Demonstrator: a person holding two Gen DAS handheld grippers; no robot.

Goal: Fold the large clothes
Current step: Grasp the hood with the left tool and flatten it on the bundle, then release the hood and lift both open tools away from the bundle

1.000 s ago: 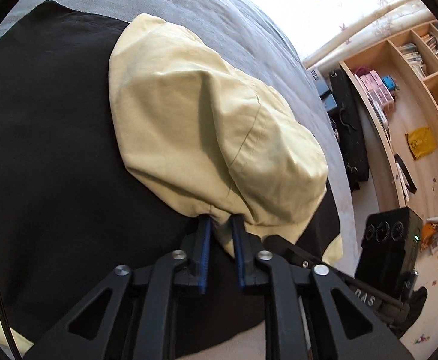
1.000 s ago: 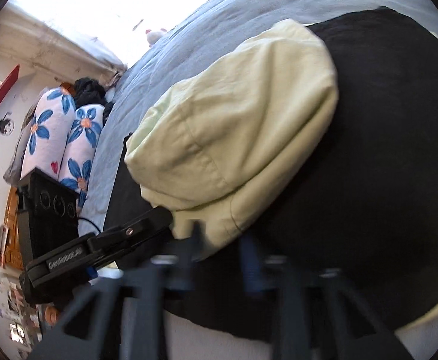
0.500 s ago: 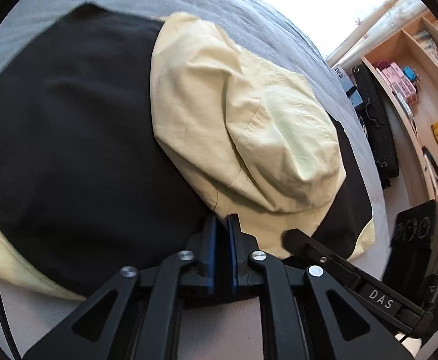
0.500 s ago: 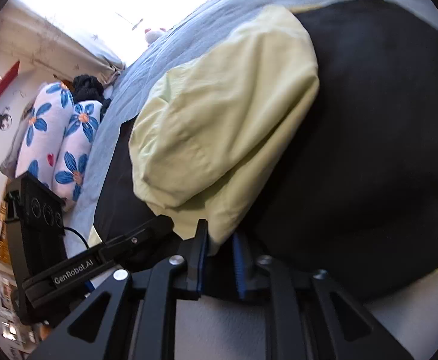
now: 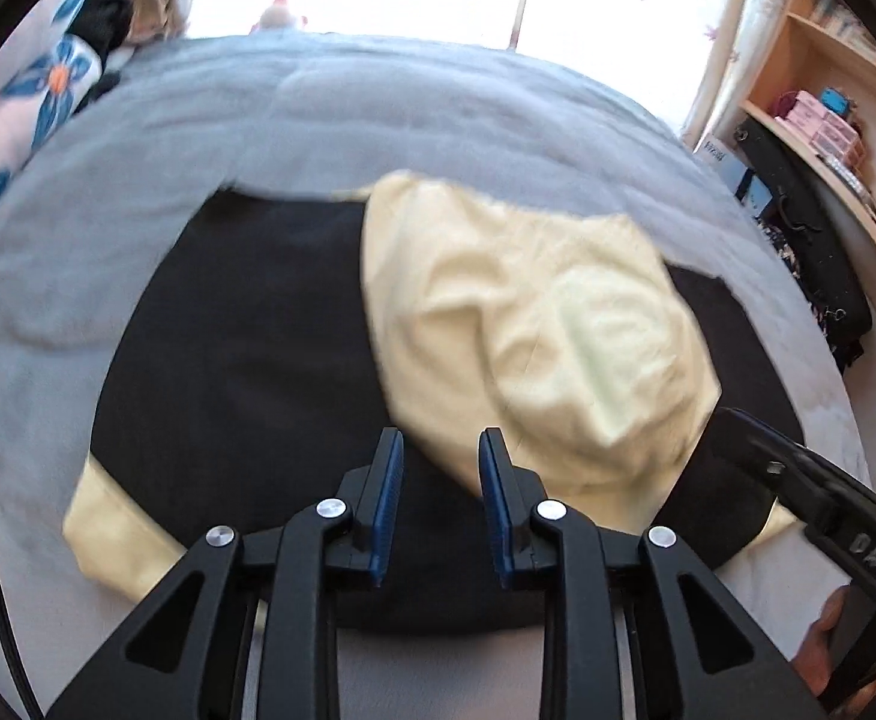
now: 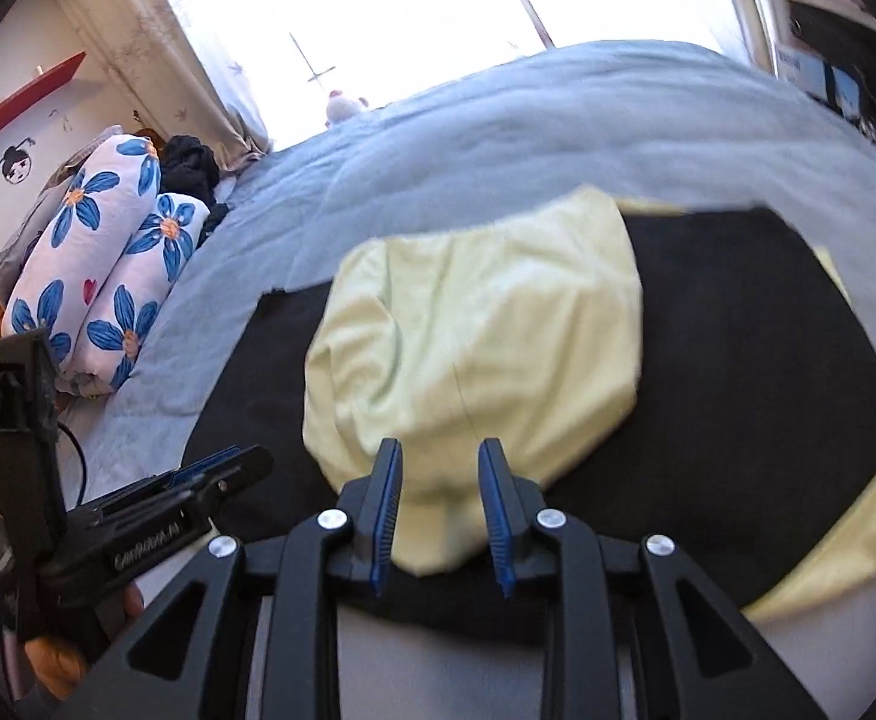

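A large garment lies on the bed, black outside (image 5: 246, 372) with a pale yellow lining. A folded-over yellow flap (image 5: 534, 348) rests rumpled on the black part; it also shows in the right wrist view (image 6: 474, 354). My left gripper (image 5: 441, 450) is open and empty, at the flap's near left edge. My right gripper (image 6: 441, 456) is open and empty, its fingers on either side of the flap's near edge. Yellow corners stick out at the near left (image 5: 114, 534) and near right (image 6: 846, 534).
The grey bedspread (image 5: 378, 108) stretches toward a bright window. Flowered pillows (image 6: 96, 276) lie at the bed's far left. A wooden bookshelf (image 5: 846, 78) and a black case (image 5: 810, 228) stand along the right side. The other gripper shows at the edge of each view (image 6: 156, 516).
Both grippers have let go of the yellow flap and opened. The flap has dropped onto the black part, and both grippers have pulled back and tilted up toward the window.
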